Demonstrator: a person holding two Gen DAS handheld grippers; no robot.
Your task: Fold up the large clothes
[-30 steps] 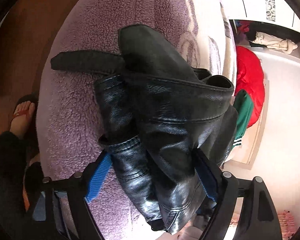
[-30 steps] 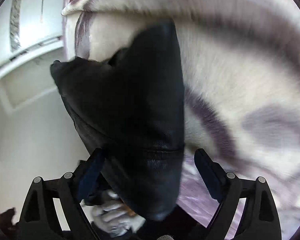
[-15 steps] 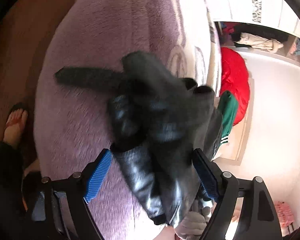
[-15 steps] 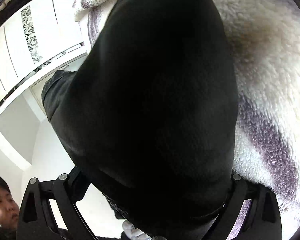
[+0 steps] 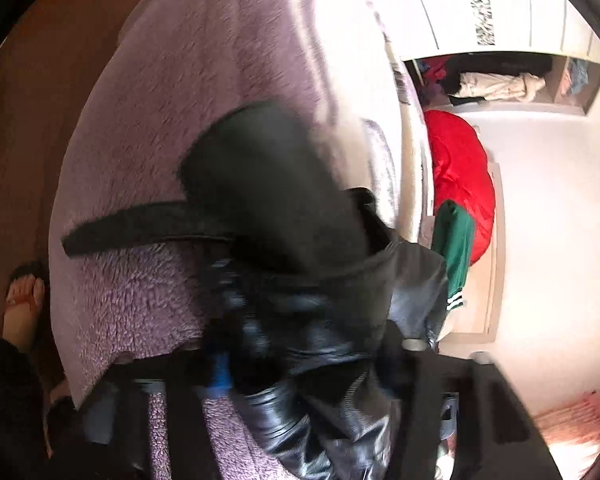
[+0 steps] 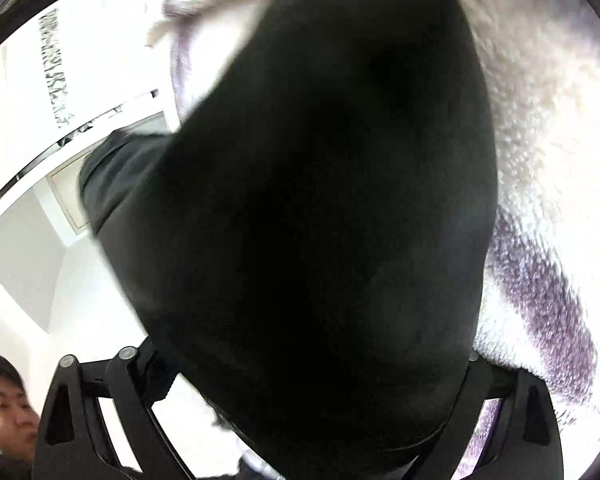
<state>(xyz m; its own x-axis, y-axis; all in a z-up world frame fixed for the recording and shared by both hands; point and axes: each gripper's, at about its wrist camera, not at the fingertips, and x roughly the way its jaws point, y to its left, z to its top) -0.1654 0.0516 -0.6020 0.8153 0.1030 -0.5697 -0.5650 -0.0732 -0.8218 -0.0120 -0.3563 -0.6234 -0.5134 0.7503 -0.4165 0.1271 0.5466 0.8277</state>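
A black leather jacket [image 5: 292, 240] lies bunched on a purple fleece blanket [image 5: 172, 120], with one strap or sleeve end sticking out to the left. My left gripper [image 5: 300, 360] is blurred; its jaws stand close together with jacket leather between them. In the right wrist view the jacket [image 6: 320, 220] fills most of the frame and hangs over my right gripper [image 6: 312, 380], hiding its fingertips. The jaws stand wide apart around the cloth.
A red garment [image 5: 460, 176] and a green one with white stripes [image 5: 454, 252] lie at the bed's far edge. An open wardrobe shelf [image 5: 500, 80] holds clothes. A person's foot [image 5: 22, 308] stands on the floor at left. A person's face [image 6: 4, 404] shows at lower left.
My left gripper has closed from wide open onto the jacket's leather. The jacket has come closer to the right camera and covers more of that view.
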